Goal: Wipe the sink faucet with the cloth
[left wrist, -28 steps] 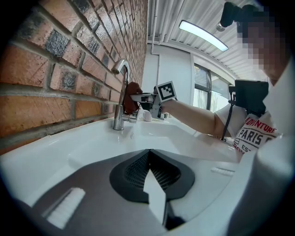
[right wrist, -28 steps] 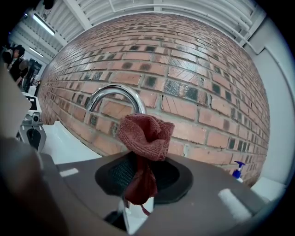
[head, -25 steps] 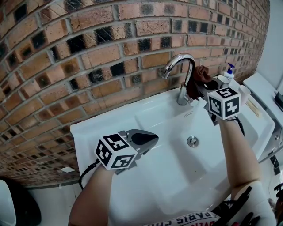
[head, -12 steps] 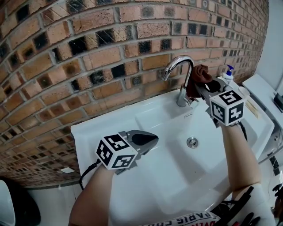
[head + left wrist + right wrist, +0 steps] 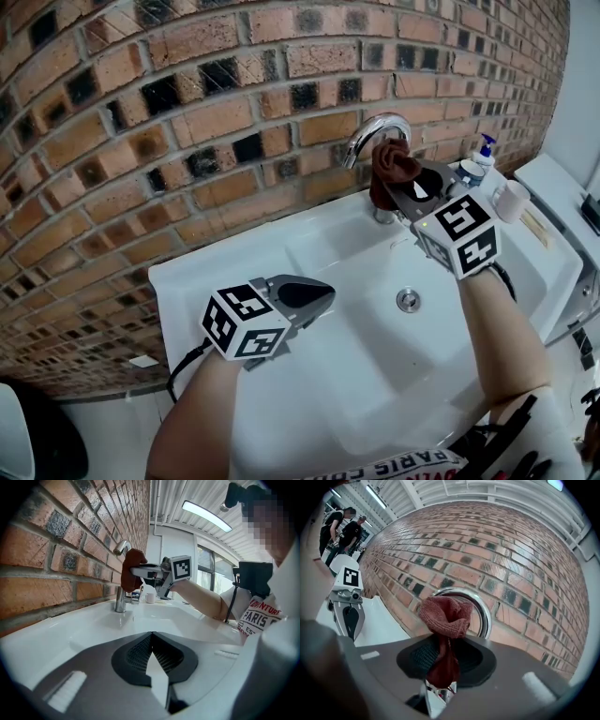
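A curved chrome faucet (image 5: 367, 133) (image 5: 121, 551) (image 5: 483, 607) rises at the back of the white sink (image 5: 319, 253) against the brick wall. My right gripper (image 5: 401, 185) (image 5: 443, 656) is shut on a reddish-brown cloth (image 5: 388, 167) (image 5: 130, 571) (image 5: 445, 620), which bunches up in front of the faucet's arch and hides its upright stem in the head view. The cloth sits close against the spout; contact is not clearly visible. My left gripper (image 5: 314, 296) (image 5: 153, 649) is shut and empty, hovering over the sink's left part, well away from the faucet.
A drain (image 5: 408, 301) lies in the basin. A soap pump bottle (image 5: 484, 150) and a white cup (image 5: 512, 200) stand on the sink's right ledge. Two people (image 5: 344, 527) stand far off at the left of the right gripper view.
My right gripper has carried the cloth leftward from the faucet's right side to in front of its arch. The left gripper has stayed put.
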Demonstrator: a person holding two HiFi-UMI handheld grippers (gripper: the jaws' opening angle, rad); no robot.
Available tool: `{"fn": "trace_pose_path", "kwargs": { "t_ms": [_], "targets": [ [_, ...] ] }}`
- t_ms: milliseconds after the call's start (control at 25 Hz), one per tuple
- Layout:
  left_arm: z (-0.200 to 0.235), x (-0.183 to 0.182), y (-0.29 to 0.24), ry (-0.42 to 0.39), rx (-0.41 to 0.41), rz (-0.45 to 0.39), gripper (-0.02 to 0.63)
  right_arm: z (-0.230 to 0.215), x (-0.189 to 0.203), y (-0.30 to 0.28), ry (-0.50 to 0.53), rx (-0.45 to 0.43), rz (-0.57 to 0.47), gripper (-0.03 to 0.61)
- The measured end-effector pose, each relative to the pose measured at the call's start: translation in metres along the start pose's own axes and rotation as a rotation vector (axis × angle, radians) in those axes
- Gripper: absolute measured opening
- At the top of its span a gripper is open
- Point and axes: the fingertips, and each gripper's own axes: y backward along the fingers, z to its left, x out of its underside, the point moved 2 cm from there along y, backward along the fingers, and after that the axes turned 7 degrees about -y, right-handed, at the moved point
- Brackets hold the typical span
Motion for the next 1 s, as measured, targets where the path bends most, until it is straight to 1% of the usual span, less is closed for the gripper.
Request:
{"fn": "trace_pose_path", "kwargs": {
  "t_ms": [200,360,680,840,1000],
  "targets": [
    [0.000,0.000,0.000,0.002,0.001,-0.001,0.006,-0.008,0.022,-0.013,-0.033,0.011,0.061,0.097],
    [0.001,0.000,0.000,0.000,0.000,-0.001,0.006,-0.009,0.032,-0.019,-0.014,0.025,0.093,0.097],
    [0.000,0.000,0.000,0.001,0.000,0.000,0.006,-0.011,0.040,-0.027,-0.033,0.029,0.134,0.097],
    [0.001,0.000,0.000,0.000,-0.001,0.000,0.006,-0.017,0.041,-0.028,-0.075,0.032,0.130,0.097],
    [0.000,0.001,0.000,0.001,-0.001,0.000,0.006,-0.023,0.038,-0.027,-0.148,0.030,0.115,0.096]
  ]
}}
